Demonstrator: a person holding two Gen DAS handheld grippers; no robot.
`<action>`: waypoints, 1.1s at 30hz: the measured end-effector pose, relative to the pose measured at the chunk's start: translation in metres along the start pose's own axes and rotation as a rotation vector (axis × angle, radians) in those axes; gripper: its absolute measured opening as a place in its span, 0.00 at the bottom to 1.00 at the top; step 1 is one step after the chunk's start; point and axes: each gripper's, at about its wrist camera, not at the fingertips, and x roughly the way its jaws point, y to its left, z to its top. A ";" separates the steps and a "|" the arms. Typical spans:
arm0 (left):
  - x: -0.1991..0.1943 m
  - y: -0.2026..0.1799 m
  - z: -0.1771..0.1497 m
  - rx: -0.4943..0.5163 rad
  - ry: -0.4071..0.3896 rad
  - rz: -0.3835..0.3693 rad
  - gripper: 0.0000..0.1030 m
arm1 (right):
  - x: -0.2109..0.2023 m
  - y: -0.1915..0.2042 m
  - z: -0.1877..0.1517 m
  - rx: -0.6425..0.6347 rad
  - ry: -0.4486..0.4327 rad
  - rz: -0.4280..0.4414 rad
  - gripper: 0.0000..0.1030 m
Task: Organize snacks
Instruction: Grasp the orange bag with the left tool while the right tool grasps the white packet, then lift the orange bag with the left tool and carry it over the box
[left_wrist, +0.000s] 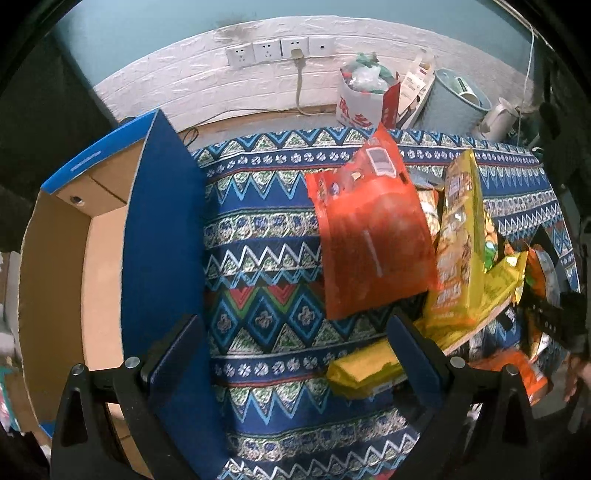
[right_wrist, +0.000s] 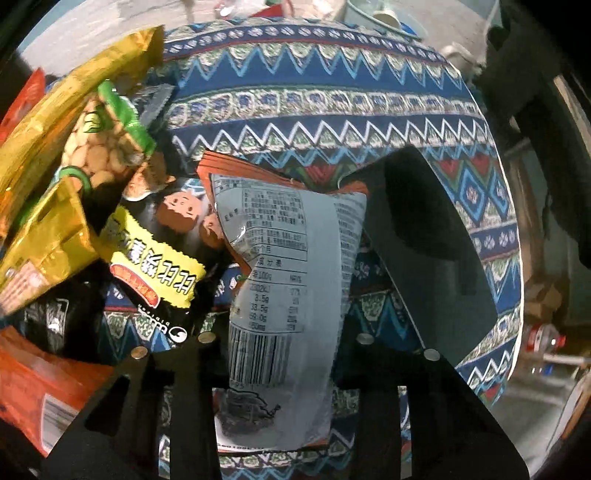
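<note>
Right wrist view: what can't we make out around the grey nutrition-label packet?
- Grey nutrition-label packet: lower end hidden behind the right gripper frame; front side unseen.
- Black yellow-label snack bag: part covered by neighbouring bags.
- Blue-sided cardboard box: floor cut off by its wall, left wrist view.

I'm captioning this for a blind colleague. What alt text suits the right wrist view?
The right gripper is shut on a grey snack packet with a printed nutrition label and barcode, over a blue patterned tablecloth. A pile of yellow, green and black snack bags lies to its left.
</note>
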 end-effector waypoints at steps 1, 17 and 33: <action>0.001 -0.001 0.003 -0.004 0.002 -0.008 0.98 | -0.003 0.001 0.000 -0.013 -0.010 -0.002 0.31; 0.028 -0.020 0.064 -0.073 0.019 -0.097 0.98 | -0.075 0.004 0.026 -0.113 -0.211 -0.012 0.30; 0.088 -0.013 0.058 -0.191 0.149 -0.286 0.80 | -0.071 0.014 0.047 -0.165 -0.286 0.081 0.30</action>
